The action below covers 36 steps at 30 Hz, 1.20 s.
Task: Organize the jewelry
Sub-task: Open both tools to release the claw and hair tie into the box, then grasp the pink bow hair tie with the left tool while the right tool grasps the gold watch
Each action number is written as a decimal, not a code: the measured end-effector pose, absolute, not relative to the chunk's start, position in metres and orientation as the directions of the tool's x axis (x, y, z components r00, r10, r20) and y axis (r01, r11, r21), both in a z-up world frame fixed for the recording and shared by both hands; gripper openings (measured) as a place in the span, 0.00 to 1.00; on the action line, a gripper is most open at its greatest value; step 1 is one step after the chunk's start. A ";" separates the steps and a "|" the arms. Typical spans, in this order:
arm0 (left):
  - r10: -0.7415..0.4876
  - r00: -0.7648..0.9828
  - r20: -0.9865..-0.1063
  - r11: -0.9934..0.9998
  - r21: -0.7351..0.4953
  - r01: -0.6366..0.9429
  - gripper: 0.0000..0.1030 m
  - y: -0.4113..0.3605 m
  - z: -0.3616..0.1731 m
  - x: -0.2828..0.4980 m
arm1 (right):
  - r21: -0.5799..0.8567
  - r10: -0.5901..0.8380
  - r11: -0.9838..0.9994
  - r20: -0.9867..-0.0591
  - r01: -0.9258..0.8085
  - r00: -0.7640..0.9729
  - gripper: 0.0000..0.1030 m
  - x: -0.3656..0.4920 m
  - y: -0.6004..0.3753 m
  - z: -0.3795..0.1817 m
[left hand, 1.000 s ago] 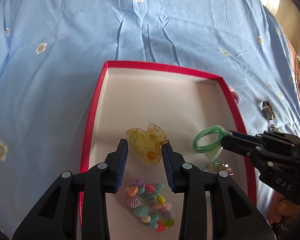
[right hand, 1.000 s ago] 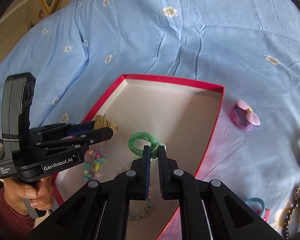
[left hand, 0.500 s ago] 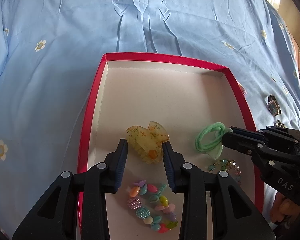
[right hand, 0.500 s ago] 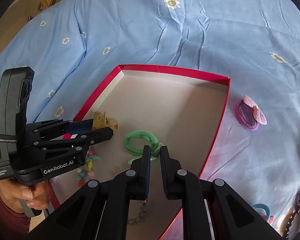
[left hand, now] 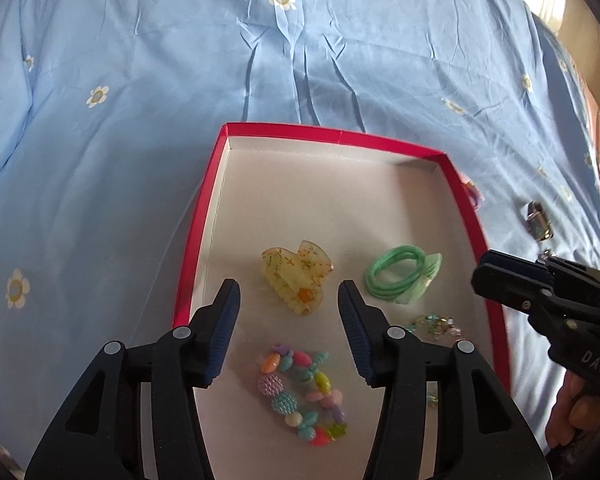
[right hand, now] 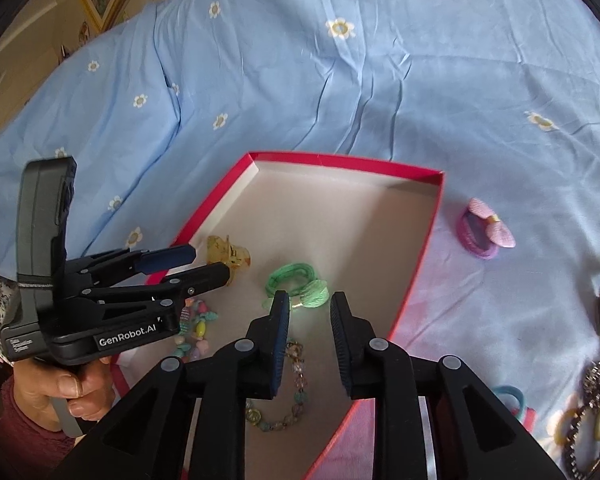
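Hair tie (right hand: 296,280) in box (right hand: 428,236) (released)

One red box (left hand: 198,240), one claw clip (left hand: 296,276), two bracelets (left hand: 304,392) (both beaded).

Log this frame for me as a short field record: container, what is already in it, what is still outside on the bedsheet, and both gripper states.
container: red box, open, on blue floral bedsheet
in box: yellow claw clip; green hair tie; pastel bead bracelet; glass bead bracelet
outside box: pink bow hair tie; watch
left gripper: jaws just opened, clip released
right gripper: jaws just opened, hair tie released
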<state>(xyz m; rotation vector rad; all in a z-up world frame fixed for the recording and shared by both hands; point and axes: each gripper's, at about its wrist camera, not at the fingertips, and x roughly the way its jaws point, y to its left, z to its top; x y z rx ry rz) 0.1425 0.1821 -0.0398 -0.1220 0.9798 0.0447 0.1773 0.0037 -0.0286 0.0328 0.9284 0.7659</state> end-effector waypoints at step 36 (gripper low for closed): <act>-0.208 0.573 -0.793 0.978 -0.169 0.121 0.49 0.060 -0.002 0.159 | 0.332 0.478 0.876 -0.689 -0.349 0.545 0.30 0.170 -0.161 -0.016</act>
